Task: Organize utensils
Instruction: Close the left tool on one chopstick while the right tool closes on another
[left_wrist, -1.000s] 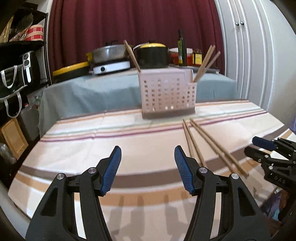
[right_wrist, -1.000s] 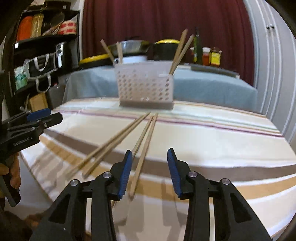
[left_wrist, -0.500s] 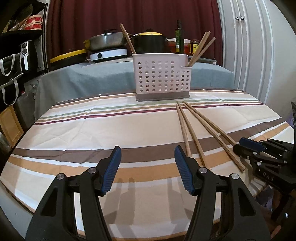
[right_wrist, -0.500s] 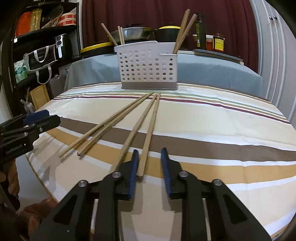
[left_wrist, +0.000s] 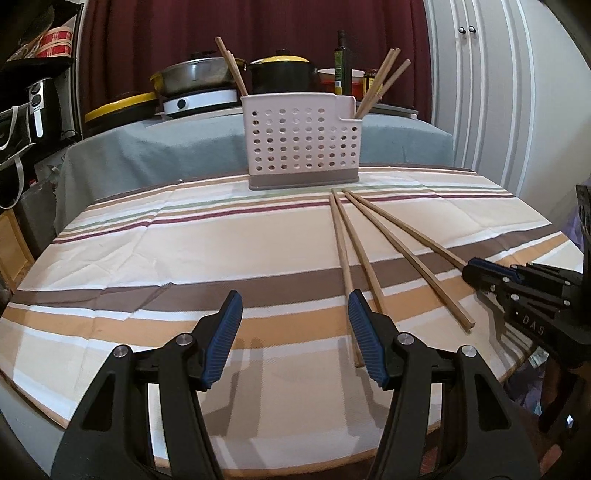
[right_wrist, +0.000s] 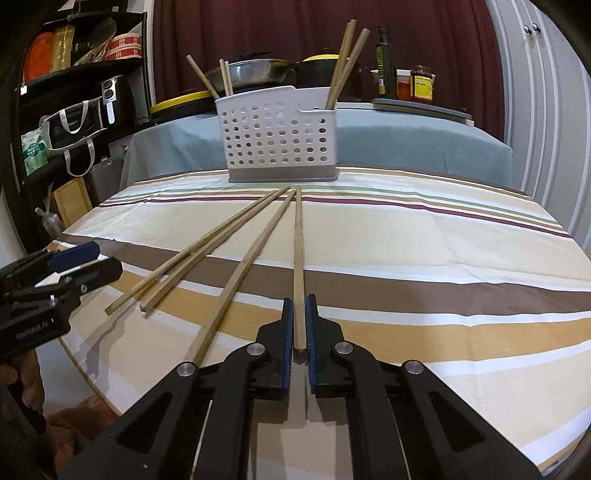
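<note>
**Now closing on the rightmost chopstick**

Steadily, the right gripper is narrowing its blue pads around the near end of the rightmost chopstick. A second ago those pads were standing well apart and hovering above the sticks; half a second ago they were drawing in; now they are nearly together with the stick's butt end sitting between them, apparently touching or about to touch. The stick itself is still lying flat on the striped tablecloth, so the lift is not yet begun.

Three other loose chopsticks are lying fanned out to its left, tips converging near the white perforated utensil holder, which is already holding several chopsticks upright in its end compartments.

The left gripper is hovering with its fingers wide apart, holding nothing, and is hardly shifting between frames.

Judging by this, the grasp is just completing; raising the stick and carrying it to the holder is likely coming next, with three more to follow.
</note>
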